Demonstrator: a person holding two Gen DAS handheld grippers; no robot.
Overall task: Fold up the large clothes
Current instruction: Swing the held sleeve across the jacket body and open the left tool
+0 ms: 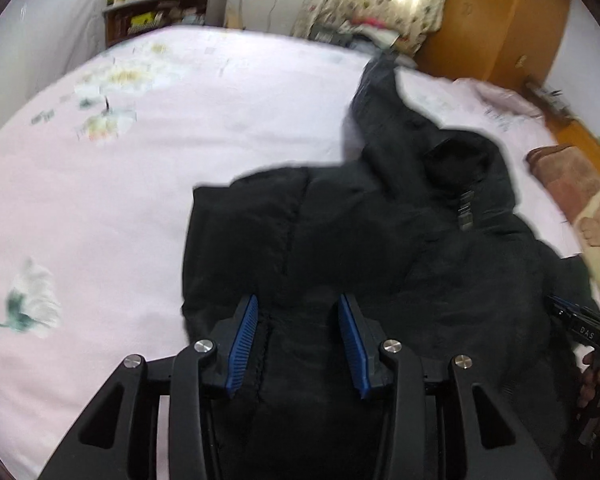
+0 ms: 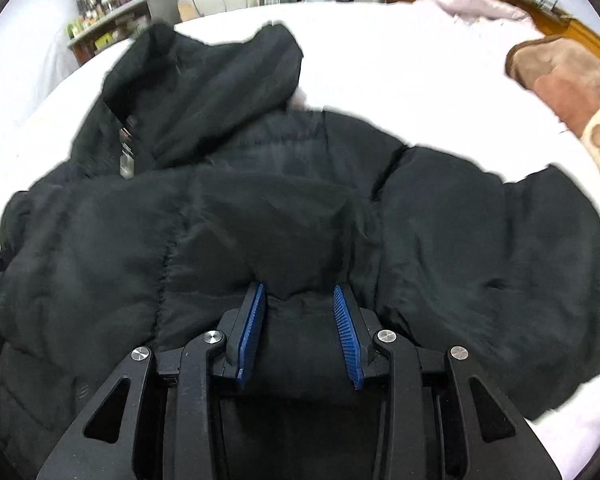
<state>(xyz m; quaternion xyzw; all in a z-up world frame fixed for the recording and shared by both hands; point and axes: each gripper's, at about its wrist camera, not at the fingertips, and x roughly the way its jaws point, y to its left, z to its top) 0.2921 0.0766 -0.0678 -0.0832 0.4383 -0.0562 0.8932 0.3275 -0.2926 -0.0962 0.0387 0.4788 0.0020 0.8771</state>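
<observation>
Our left tool [image 1: 298,308] and right tool [image 2: 299,300] each have their blue pads spread with a bunch of the black jacket [image 2: 260,208] between them; we cannot tell whether either grips it. The jacket lies rumpled on the bed [image 1: 120,200], hood toward the shelf [image 1: 160,12].

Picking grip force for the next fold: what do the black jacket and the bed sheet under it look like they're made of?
Black jacket: seemingly a smooth synthetic shell, nylon-like, with padded fill; faint sheen, stitched quilt seams, puffy panels. Bed sheet: apparently a thin matte woven fabric, cotton-like, pale pink with printed flowers; it lies flat. Blur leaves both uncertain.
</observation>
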